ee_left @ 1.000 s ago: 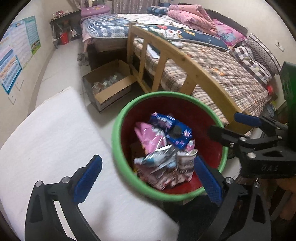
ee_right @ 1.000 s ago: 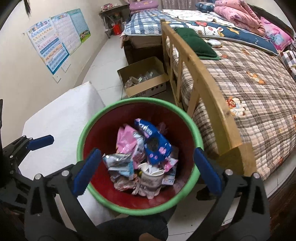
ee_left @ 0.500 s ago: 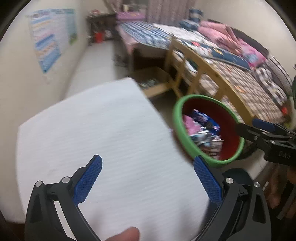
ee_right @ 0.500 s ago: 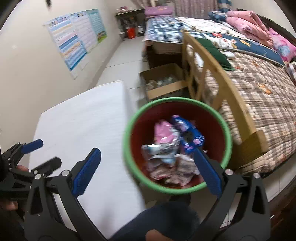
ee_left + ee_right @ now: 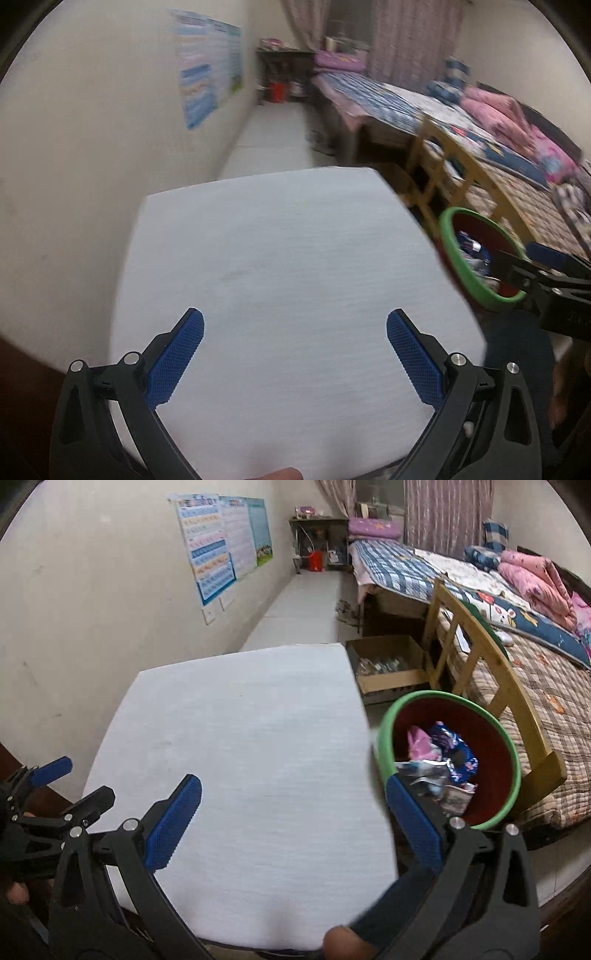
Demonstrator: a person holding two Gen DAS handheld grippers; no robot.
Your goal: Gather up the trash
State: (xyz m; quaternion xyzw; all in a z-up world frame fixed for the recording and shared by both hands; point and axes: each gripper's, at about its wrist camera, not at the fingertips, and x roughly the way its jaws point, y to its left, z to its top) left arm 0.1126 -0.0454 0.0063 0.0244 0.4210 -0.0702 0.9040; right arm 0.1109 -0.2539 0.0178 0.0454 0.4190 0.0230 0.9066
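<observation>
A red bin with a green rim [image 5: 384,731] stands on the floor to the right of the white table [image 5: 240,746]. Crumpled wrappers [image 5: 443,764], pink, blue and silver, lie inside it. In the left wrist view the bin [image 5: 448,236] shows at the right edge. My left gripper [image 5: 294,336] hovers open over the bare table top, nothing between its blue pads. My right gripper [image 5: 293,805] is open too, over the table's right half, its right finger in front of the bin's near rim. Each gripper appears at the edge of the other's view.
A wooden bed frame [image 5: 491,664] with a checked cover runs behind the bin. A cardboard box [image 5: 388,664] sits on the floor between table and bed. Posters [image 5: 221,546] hang on the left wall. A second bed and a small desk stand at the far end.
Both grippers have swung left, away from above the bin to over the white table. The bin has shifted from the centre of each view to the right side. Both stay open.
</observation>
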